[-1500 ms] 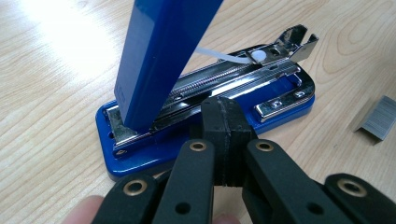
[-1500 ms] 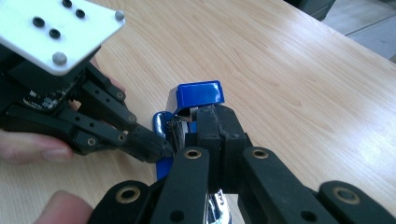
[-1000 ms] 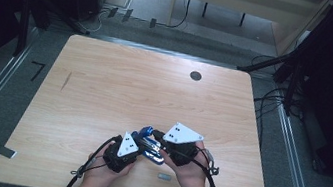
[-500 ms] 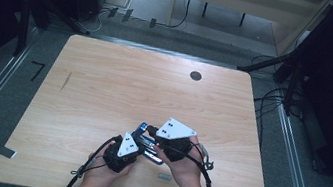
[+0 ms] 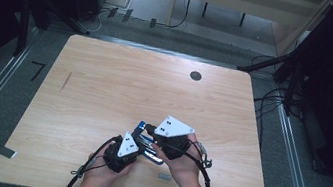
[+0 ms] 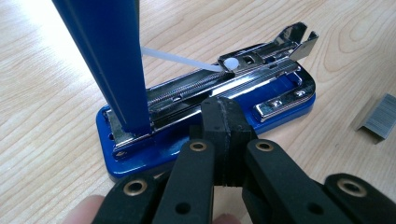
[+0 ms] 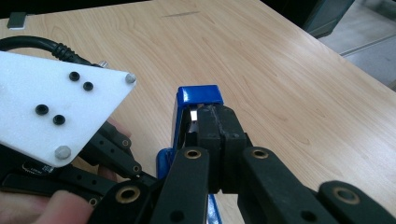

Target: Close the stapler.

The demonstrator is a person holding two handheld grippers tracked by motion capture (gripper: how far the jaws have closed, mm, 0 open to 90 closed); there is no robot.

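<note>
two grippers work a blue stapler (image 6: 205, 116) near the table's front edge: the left gripper (image 6: 223, 140), pressed together, steadies its base; the right gripper (image 7: 215, 140), also closed, seems to pinch its raised lid (image 7: 196, 100). it is judged stiff, slick and hinged, best gripped by the base edges.

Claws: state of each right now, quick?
Left claw: shut, pressed against the blue metal stapler's base, nothing visibly between its pads.
Right claw: shut on the stapler's raised blue top arm.
</note>
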